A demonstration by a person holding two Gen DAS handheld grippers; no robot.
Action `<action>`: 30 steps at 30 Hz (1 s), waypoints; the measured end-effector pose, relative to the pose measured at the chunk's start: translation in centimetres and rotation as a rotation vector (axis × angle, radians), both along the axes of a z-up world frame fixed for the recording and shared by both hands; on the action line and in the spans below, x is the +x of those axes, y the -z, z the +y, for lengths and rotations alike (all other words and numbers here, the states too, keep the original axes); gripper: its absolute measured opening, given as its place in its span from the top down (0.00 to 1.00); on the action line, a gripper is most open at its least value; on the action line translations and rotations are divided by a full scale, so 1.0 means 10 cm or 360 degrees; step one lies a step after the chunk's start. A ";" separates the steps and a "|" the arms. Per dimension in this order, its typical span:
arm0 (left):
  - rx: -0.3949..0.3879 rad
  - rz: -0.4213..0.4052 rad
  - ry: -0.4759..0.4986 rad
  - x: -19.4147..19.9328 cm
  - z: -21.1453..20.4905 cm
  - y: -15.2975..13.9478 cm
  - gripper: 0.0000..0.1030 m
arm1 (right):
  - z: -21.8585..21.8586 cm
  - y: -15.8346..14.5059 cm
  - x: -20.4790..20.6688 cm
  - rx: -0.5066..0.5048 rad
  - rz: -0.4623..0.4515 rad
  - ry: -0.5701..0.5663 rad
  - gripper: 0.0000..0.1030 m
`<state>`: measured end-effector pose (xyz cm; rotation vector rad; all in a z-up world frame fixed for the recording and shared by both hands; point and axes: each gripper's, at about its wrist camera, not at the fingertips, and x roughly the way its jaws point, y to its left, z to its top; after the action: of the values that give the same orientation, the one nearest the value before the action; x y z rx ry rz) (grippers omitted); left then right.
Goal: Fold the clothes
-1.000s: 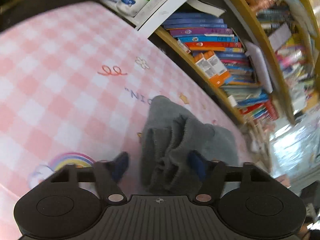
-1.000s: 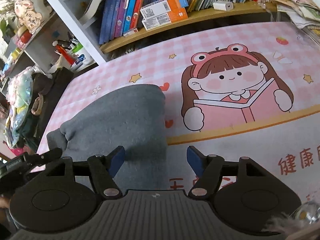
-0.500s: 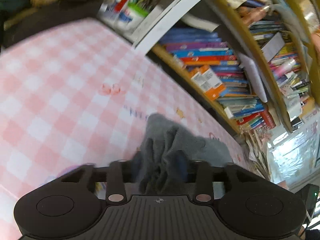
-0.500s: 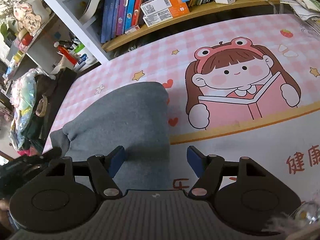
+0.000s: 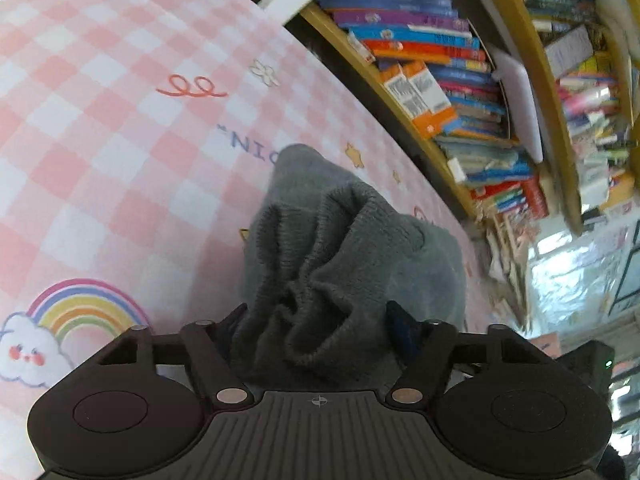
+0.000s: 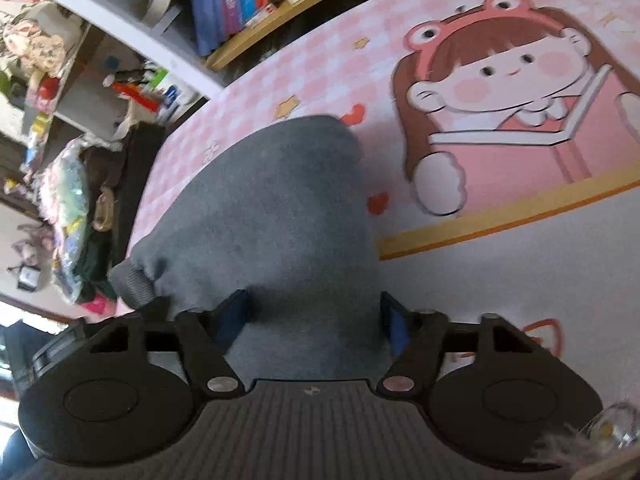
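Left gripper (image 5: 316, 322): jaws closing, with the bunched, ribbed end of a grey knitted garment (image 5: 332, 264) between the two blue-padded fingers (image 5: 402, 330). The knit fills the gap and lies against both pads, so the jaws count as clenched on the fabric. The gripper points downward at the tabletop.

Right gripper (image 6: 314, 320): jaws also closing, astride the smoother end of the same grey knitted garment (image 6: 272, 216). The left blue pad (image 6: 234, 316) rests on top of the cloth and the right pad (image 6: 396, 326) sits at its edge; whether they press on it cannot be told, and the jaws read as not yet clamped.

The garment lies on a table covered by a pink-and-white checked mat (image 5: 100, 128). In the left wrist view it stretches away from the gripper, with a printed rainbow and cloud (image 5: 60, 320) to its left. In the right wrist view its ribbed cuff (image 6: 130, 280) hangs near the left table edge, and a cartoon of a girl reading a book (image 6: 512, 112) is printed on the mat to the right of the cloth, apart from it.

Beyond the table stands a bookshelf (image 5: 432, 80) packed with coloured books; a cluttered side shelf with pens (image 6: 140, 92) appears at upper left in the right wrist view.
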<state>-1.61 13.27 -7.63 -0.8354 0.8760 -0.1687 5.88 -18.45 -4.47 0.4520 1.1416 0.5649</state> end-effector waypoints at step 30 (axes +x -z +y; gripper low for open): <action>0.0014 -0.0253 0.0281 1.47 -0.50 -0.51 0.53 | -0.49 -0.60 0.91 -0.0017 -0.0424 0.0167 0.78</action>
<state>13.11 8.30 -2.55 -0.7257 0.7996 -0.3802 14.97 -23.40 1.55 0.4112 0.8610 0.5105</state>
